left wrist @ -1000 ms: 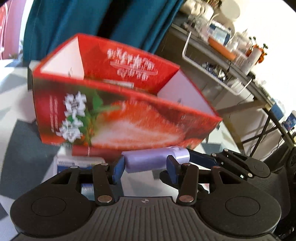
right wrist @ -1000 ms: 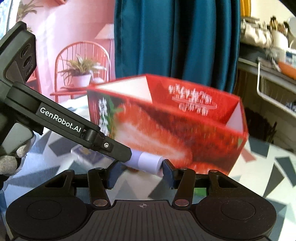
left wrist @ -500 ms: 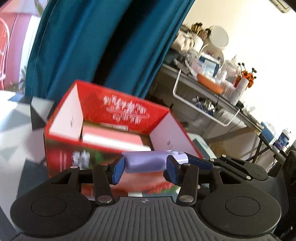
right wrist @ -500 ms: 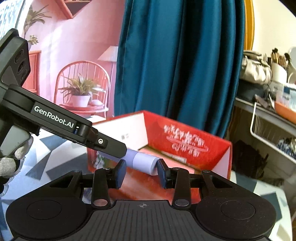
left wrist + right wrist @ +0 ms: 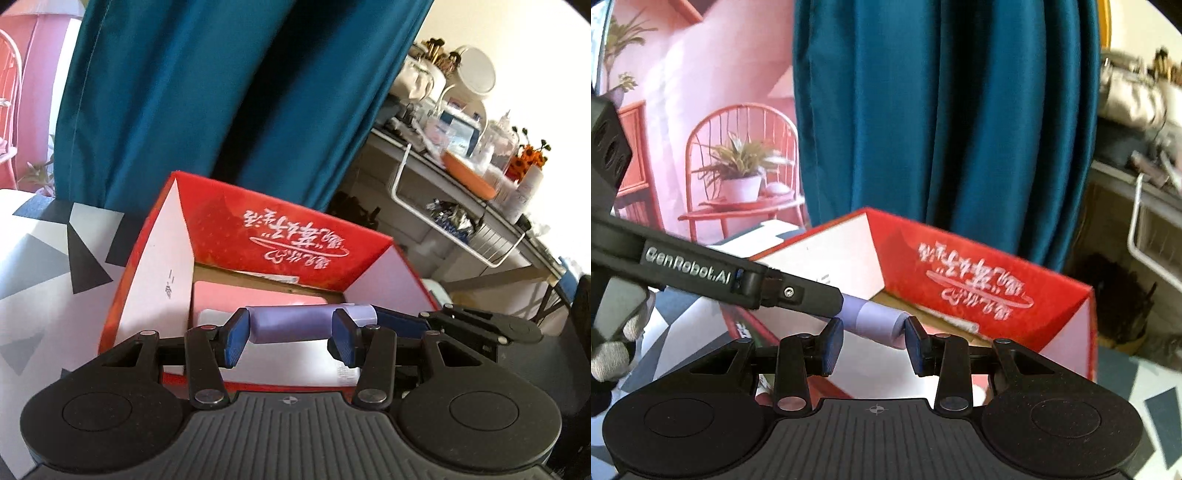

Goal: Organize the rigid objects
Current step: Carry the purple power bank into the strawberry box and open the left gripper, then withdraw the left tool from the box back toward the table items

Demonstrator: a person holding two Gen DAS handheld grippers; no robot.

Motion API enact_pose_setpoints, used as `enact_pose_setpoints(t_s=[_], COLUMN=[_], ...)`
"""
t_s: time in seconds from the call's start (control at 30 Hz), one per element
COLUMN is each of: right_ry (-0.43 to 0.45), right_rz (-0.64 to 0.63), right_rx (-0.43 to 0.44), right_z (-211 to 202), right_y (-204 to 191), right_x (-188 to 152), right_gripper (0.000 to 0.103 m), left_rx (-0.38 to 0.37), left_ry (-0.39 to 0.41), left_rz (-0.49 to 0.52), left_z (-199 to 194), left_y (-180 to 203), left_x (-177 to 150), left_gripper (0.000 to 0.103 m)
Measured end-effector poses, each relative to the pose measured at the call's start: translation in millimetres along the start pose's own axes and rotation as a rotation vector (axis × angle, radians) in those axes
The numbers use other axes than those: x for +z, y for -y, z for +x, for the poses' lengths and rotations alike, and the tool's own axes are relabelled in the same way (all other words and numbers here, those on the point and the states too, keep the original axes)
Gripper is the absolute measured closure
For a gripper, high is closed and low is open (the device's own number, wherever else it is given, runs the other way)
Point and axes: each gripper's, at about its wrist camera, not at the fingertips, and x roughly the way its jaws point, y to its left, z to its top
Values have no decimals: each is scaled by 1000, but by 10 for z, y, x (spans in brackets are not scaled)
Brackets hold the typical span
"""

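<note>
A lilac tube (image 5: 295, 321) hangs level over the open top of a red strawberry-print box (image 5: 295, 236). My left gripper (image 5: 290, 334) is shut on the tube's middle. From the right, a blue finger of my right gripper (image 5: 399, 321) reaches the tube's pale cap end. In the right wrist view the right gripper (image 5: 873, 326) is shut on that end of the tube (image 5: 882, 317), just above the near wall of the box (image 5: 979, 280). The left gripper's black finger (image 5: 812, 295) comes in from the left. A flat pink pack (image 5: 258, 295) lies inside the box.
The box stands on a table with a grey, black and white triangle cloth (image 5: 44, 266). A teal curtain (image 5: 221, 92) hangs behind it. At the right is a cluttered desk with a white wire basket (image 5: 461, 229). A gloved hand (image 5: 613, 354) holds the left gripper.
Both grippers rose and went forward with the tube, from in front of the box's front wall to above its open top. The right jaws narrowed onto the tube's end.
</note>
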Motion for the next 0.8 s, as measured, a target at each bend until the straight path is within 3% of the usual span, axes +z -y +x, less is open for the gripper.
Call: enact_pose_setpoints(t_s=[0.27,0.47,0.6,0.8], right_ry=[-116,-149,-148,-98], right_rz=[223,262,223,179], right_rx=[42,17,-29,-87], right_z=[393,522,505,350], right_y=[282,312,263,204], right_x=[-26,-71,-42,-7], right_gripper=[68,68,62,36], left_rx=[-3,-10,-12,-9], left_ry=[-37,-36,-13,47], left_rz=[27,42,66,107], left_z=[241,294,254,90], left_y=[-103,-120,-76,18], left_x=[40,23,31,69], left_gripper=[52,52,52,41])
